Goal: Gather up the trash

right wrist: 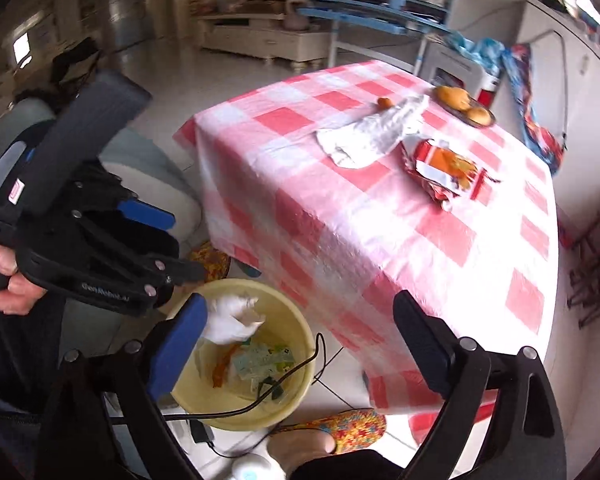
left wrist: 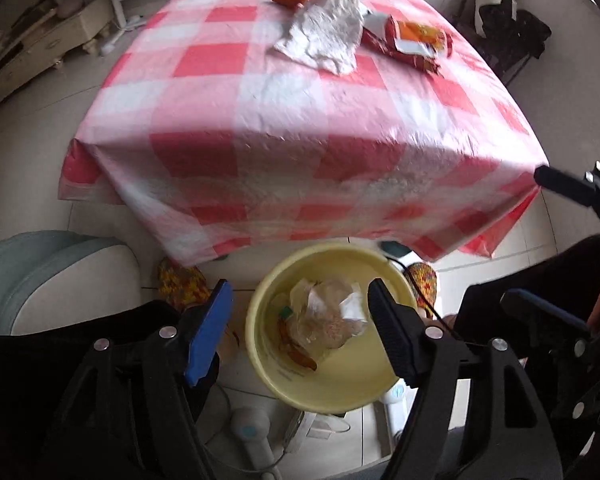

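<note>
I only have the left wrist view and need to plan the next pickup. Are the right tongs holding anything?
Observer: No. The right tongs are open with nothing between them; the yellow bucket shows below, between their fingers.
Operator: What sits at the table's far end? My view cuts it off.
Observer: A dark plate with two buns on it, past the crumpled white paper.
Operator: Anything in the way at the bucket?
Observer: A black cable runs over its rim and down inside.
</note>
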`<act>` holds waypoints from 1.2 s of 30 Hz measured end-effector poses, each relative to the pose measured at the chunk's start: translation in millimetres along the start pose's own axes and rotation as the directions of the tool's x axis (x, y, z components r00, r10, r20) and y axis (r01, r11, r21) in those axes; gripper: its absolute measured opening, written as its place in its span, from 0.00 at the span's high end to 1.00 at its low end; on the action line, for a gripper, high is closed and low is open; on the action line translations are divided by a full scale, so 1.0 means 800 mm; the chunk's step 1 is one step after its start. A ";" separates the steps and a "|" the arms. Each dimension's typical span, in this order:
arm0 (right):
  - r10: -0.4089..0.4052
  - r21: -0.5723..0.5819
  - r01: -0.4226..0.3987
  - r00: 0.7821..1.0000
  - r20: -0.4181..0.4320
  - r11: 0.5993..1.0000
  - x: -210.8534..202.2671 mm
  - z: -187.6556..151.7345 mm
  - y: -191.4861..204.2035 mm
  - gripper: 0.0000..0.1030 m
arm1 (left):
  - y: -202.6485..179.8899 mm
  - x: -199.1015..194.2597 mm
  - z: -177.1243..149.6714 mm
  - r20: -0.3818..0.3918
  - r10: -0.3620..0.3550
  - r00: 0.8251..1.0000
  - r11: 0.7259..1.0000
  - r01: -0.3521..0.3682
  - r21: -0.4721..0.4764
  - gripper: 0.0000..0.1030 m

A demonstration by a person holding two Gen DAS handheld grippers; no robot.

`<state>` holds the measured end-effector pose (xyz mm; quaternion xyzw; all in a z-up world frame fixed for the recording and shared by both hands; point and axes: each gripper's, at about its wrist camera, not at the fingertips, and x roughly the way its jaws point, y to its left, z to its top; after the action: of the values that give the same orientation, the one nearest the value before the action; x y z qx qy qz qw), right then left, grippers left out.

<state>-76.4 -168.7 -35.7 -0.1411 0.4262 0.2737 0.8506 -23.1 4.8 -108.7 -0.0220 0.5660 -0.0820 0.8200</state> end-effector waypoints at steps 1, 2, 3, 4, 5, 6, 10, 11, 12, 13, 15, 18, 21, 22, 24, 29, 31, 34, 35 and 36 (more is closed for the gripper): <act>-0.007 0.028 0.006 1.000 0.015 1.000 0.002 -0.003 -0.002 0.12 | 0.006 -0.003 0.004 0.027 0.007 1.000 1.000 -0.006 -0.021 0.34; -0.014 0.050 0.012 1.000 0.024 0.999 0.005 -0.005 -0.004 0.12 | 0.010 -0.006 0.005 0.051 0.014 0.999 0.999 -0.013 -0.037 0.34; -0.018 0.077 0.015 0.999 0.030 0.997 0.009 -0.008 -0.005 0.12 | 0.014 -0.012 0.006 0.081 0.022 0.997 0.998 -0.017 -0.054 0.33; -0.018 0.094 0.015 0.999 0.037 0.995 0.011 -0.010 -0.006 0.12 | 0.018 -0.016 0.010 0.104 0.025 0.994 0.998 -0.018 -0.064 0.32; -0.020 0.106 0.015 0.999 0.047 0.994 0.012 -0.012 -0.003 0.12 | 0.019 -0.021 0.012 0.130 0.030 0.991 0.997 -0.020 -0.074 0.30; -0.025 0.110 0.019 0.998 0.054 0.994 0.014 -0.013 -0.001 0.12 | 0.022 -0.027 0.013 0.162 0.039 0.986 0.996 -0.025 -0.085 0.27; -0.054 0.079 0.049 0.997 0.062 0.996 0.026 -0.011 0.010 0.11 | 0.028 -0.041 0.024 0.244 0.054 0.968 0.991 -0.021 -0.132 0.24; -0.063 0.065 0.059 0.996 0.057 0.996 0.029 -0.011 0.013 0.11 | 0.030 -0.044 0.030 0.259 0.057 0.964 0.989 -0.019 -0.146 0.23; -0.066 0.055 0.063 0.996 0.051 0.996 0.033 -0.012 0.016 0.11 | 0.031 -0.047 0.036 0.266 0.059 0.962 0.988 -0.018 -0.155 0.23; -0.069 0.044 0.067 0.997 0.044 0.997 0.036 -0.012 0.019 0.11 | 0.032 -0.049 0.044 0.272 0.066 0.960 0.986 -0.021 -0.163 0.23; -0.078 0.019 0.077 0.996 0.034 0.997 0.041 -0.013 0.025 0.11 | 0.030 -0.054 0.056 0.296 0.083 0.951 0.985 -0.032 -0.171 0.23; -0.086 -0.011 0.086 0.996 0.021 0.996 0.048 -0.013 0.033 0.10 | 0.030 -0.060 0.064 0.326 0.101 0.940 0.985 -0.049 -0.166 0.20; -0.093 -0.048 0.093 0.996 -0.002 0.994 0.059 -0.015 0.041 0.10 | 0.039 -0.052 0.060 0.308 0.090 0.947 0.980 -0.030 -0.195 0.20; -0.094 -0.061 0.094 0.995 -0.010 0.994 0.063 -0.016 0.045 0.10 | 0.044 -0.047 0.058 0.290 0.081 0.953 0.977 -0.019 -0.211 0.20; -0.097 -0.088 0.095 0.995 -0.024 0.992 0.069 -0.016 0.053 0.10 | 0.051 -0.041 0.054 0.271 0.063 0.960 0.972 0.003 -0.237 0.20; -0.111 -0.155 0.105 0.993 -0.029 0.982 0.076 -0.019 0.072 0.09 | 0.051 -0.038 0.050 0.269 0.053 0.962 0.971 0.013 -0.237 0.20; -0.113 -0.181 0.105 0.993 -0.036 0.978 0.079 -0.020 0.077 0.09 | 0.047 -0.037 0.049 0.269 0.050 0.962 0.974 0.013 -0.227 0.20; -0.124 -0.211 0.113 0.991 -0.041 0.971 0.082 -0.023 0.083 0.09 | 0.042 -0.037 0.049 0.272 0.052 0.961 0.977 0.007 -0.212 0.20; -0.125 -0.214 0.114 0.991 -0.040 0.970 0.082 -0.023 0.084 0.09 | 0.042 -0.037 0.049 0.273 0.054 0.961 0.978 0.005 -0.209 0.20; -0.127 -0.216 0.116 0.991 -0.038 0.969 0.081 -0.024 0.084 0.09 | 0.042 -0.037 0.049 0.272 0.055 0.961 0.979 0.003 -0.206 0.20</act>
<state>-96.4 -100.6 -99.6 -0.2645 0.4067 0.2615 0.8345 6.8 40.3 -71.7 -0.1099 0.4518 -0.0088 0.8853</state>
